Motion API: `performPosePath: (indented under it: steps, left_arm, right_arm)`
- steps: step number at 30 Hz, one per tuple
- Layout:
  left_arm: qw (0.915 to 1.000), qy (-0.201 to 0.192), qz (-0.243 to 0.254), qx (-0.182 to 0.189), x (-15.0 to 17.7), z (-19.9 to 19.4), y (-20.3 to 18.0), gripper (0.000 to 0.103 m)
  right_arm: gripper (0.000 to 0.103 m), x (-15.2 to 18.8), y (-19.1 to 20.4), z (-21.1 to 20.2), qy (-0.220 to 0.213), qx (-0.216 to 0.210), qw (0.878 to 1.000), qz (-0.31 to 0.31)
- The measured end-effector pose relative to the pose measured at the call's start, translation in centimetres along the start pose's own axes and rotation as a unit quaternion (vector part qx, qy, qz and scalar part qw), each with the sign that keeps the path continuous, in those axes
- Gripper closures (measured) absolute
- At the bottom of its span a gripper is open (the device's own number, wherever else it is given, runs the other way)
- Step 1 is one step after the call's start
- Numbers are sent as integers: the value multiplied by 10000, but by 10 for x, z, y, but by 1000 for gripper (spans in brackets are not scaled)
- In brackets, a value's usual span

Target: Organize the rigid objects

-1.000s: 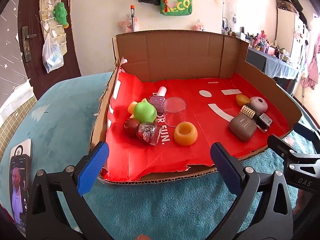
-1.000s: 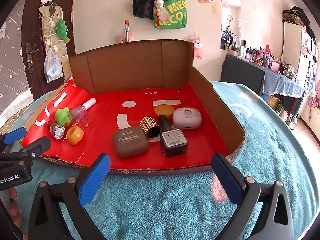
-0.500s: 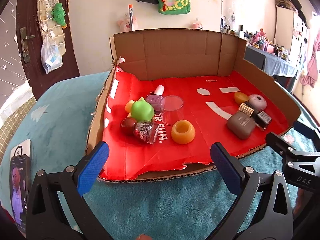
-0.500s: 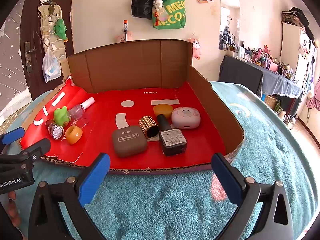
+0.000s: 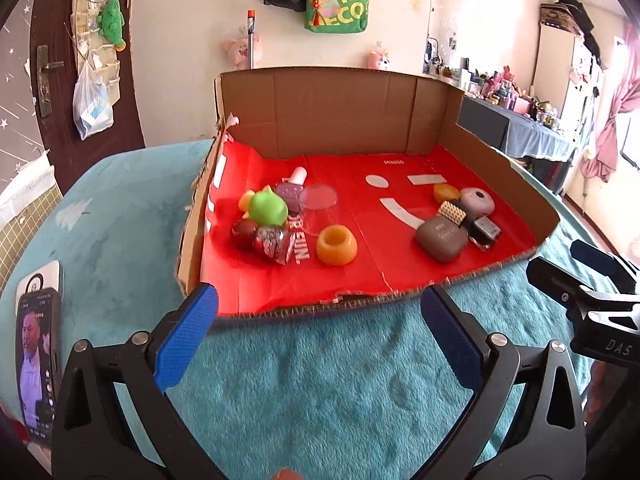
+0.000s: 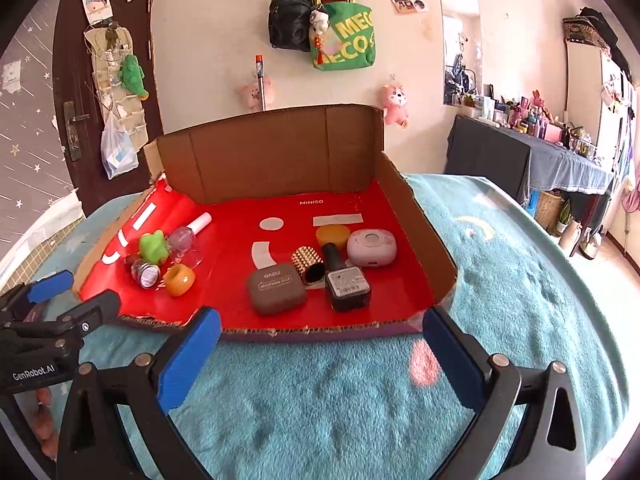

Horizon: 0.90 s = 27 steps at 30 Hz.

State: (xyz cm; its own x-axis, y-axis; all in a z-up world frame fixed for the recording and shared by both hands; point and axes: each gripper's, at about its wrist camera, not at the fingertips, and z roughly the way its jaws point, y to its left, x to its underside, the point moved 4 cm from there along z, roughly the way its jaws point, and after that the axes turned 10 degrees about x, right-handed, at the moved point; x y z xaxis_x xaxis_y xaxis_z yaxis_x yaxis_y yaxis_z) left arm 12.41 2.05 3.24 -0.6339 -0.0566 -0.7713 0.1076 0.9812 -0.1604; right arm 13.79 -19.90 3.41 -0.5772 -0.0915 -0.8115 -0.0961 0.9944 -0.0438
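A fluffy teal blanket [image 6: 320, 392] covers the bed. On it sits a cardboard box [image 6: 280, 152] with its front side open and a red sheet [image 6: 240, 220] inside. On the left of the sheet are a green toy [image 5: 268, 210] and an orange ring [image 5: 336, 245]. On the right are a brown case [image 6: 276, 288] and a dark bottle [image 6: 346, 282]. A phone [image 5: 36, 356] lies on the blanket at the left. A green bag [image 6: 346, 42] and a black backpack [image 6: 290, 22] hang on the wall. The left gripper [image 5: 320, 334] and the right gripper [image 6: 322, 354] are both spread wide and hold nothing.
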Motion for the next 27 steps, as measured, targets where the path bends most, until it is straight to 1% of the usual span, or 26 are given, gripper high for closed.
performPosePath:
  steps: [4,9,12,16,27]
  left_arm:
    - [9995,245,-70,168,17,3,-3,0]
    - [9985,498,-144,147,34,9,0,0]
    - [9978,621,-196,147,41,14,2,0]
    - [9969,726,-255,156,46,20,4,0]
    - [9958,838,-329,149,50,27,6,0]
  right_arm:
    - [0,13,2,-1,238,-104,9996,-77]
    - [0,33,3,8,575,-129,9981,-175]
    - [0,40,0,11,705,-125,9973,-166]
    - [0,45,1,15,792,-101,9966,-206]
    - [0,53,0,23,923,-47,9955,-191]
